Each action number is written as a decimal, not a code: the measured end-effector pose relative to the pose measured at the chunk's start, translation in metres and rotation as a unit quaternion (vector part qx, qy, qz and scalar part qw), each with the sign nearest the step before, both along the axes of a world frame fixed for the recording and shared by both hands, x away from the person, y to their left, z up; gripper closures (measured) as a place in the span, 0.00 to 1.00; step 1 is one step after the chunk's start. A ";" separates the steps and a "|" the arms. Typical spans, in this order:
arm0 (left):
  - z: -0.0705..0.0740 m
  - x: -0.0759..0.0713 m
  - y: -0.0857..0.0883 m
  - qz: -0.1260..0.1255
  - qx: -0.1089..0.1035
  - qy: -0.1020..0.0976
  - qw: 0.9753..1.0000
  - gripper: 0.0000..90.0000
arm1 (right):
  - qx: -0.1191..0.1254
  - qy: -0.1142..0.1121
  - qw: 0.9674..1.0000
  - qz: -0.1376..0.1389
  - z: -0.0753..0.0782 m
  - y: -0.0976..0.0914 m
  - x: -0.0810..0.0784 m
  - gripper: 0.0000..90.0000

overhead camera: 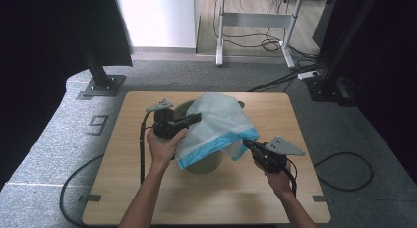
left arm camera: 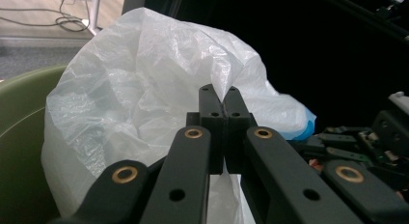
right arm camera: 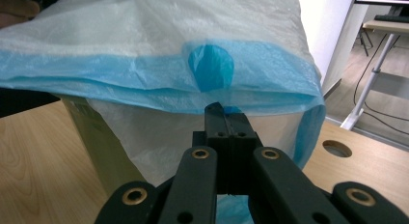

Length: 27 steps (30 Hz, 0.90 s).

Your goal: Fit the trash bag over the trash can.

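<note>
In the left gripper view we see the left gripper (left arm camera: 220,96) with its jaws pressed flat together, a fold of the white bin liner (left arm camera: 144,89) pinched between their tips. In the right gripper view our right gripper (right arm camera: 226,113) is likewise clenched, its jaws meeting on the liner's blue drawstring hem (right arm camera: 144,77) just below a darker blue patch in that band.

From the high view, the left gripper (overhead camera: 196,119) points toward three o'clock and bites the liner (overhead camera: 219,122) on its nine o'clock side, near the top of the billowed plastic. The right gripper (overhead camera: 247,144) points toward ten o'clock and holds the blue edge at the liner's four o'clock corner. Between them the liner is stretched and draped over the olive-green bin (overhead camera: 204,161), its blue hem (overhead camera: 206,152) hanging down the bin's near side toward six o'clock. A loose loop of the blue band dangles just beside the right gripper.

The bin stands about mid-table on the light wooden table (overhead camera: 147,188). Our left hand (overhead camera: 164,142) sits at the bin's nine o'clock, our right hand (overhead camera: 275,176) at its four o'clock, and a black cable (overhead camera: 142,149) trails from the left gripper toward six o'clock along the forearm.
</note>
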<state>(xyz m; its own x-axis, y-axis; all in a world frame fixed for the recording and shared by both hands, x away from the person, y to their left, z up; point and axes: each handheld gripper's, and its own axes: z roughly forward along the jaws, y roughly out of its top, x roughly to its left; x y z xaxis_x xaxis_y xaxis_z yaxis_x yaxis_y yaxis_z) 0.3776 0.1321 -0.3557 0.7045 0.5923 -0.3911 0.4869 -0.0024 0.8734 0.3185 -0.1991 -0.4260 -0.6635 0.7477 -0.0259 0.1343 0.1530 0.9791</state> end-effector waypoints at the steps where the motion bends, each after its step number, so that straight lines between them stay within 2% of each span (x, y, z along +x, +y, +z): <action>1: 0.001 -0.001 0.000 0.001 -0.003 -0.004 1.000 1.00 | 0.001 0.003 1.000 0.000 -0.001 0.000 0.000 0.99; 9: 0.009 -0.002 0.006 0.010 -0.013 -0.027 0.999 1.00 | -0.007 0.015 1.000 -0.006 -0.003 -0.002 0.001 0.99; 15: 0.012 -0.002 0.018 0.036 -0.014 -0.039 0.998 1.00 | -0.018 0.026 0.999 -0.022 -0.008 -0.010 0.003 0.99; 20: 0.009 -0.001 0.034 0.058 -0.019 -0.041 0.997 1.00 | -0.032 0.028 0.999 -0.032 -0.011 -0.020 0.004 0.99; 23: 0.007 -0.003 0.041 0.065 -0.023 -0.041 0.997 1.00 | -0.043 0.031 0.997 -0.048 -0.012 -0.028 0.006 0.99; 27: 0.005 -0.008 0.053 0.070 -0.023 -0.044 0.996 1.00 | -0.034 0.032 0.997 -0.061 -0.012 -0.038 0.007 0.99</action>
